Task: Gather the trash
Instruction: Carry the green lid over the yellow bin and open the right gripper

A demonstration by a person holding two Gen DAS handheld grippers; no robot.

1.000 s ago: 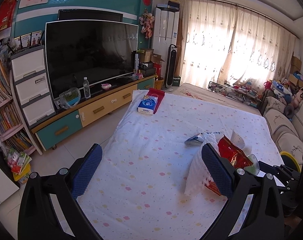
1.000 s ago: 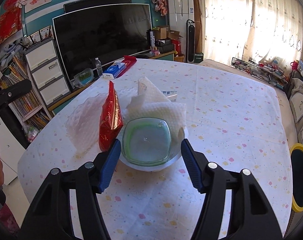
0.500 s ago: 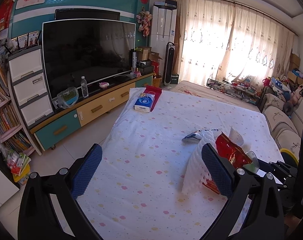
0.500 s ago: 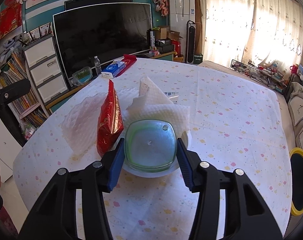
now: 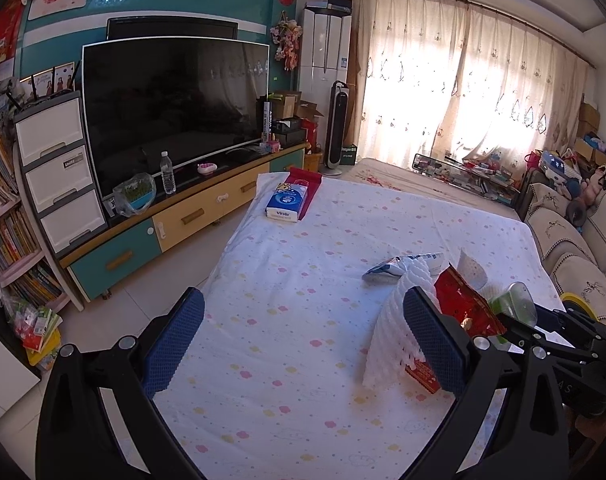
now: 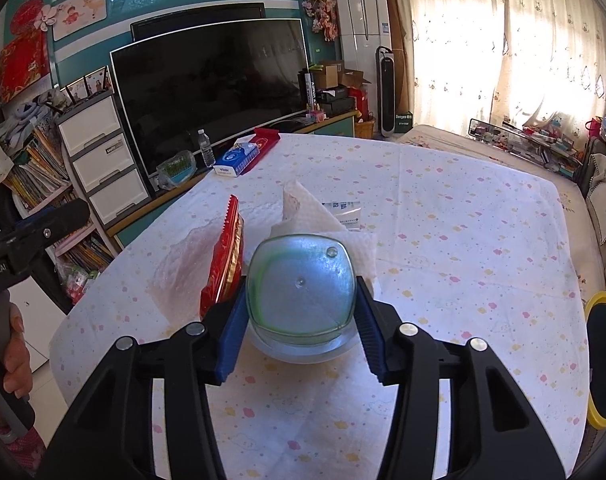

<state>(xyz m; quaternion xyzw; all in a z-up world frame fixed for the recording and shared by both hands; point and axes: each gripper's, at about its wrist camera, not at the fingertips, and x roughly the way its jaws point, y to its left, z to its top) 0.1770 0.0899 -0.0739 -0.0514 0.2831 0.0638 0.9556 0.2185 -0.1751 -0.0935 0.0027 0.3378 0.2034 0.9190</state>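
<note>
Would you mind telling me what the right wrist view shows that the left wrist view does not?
Only the right wrist view shows the right hand-held gripper with both pads pressed on the clear green-tinted container, seen bottom-on, and a person's hand at the left edge. Only the left wrist view shows the left hand-held gripper, open over the bare tablecloth, and a crumpled blue-and-white wrapper. Both show the red snack bag, white foam net, paper towel and blue tissue pack.
</note>
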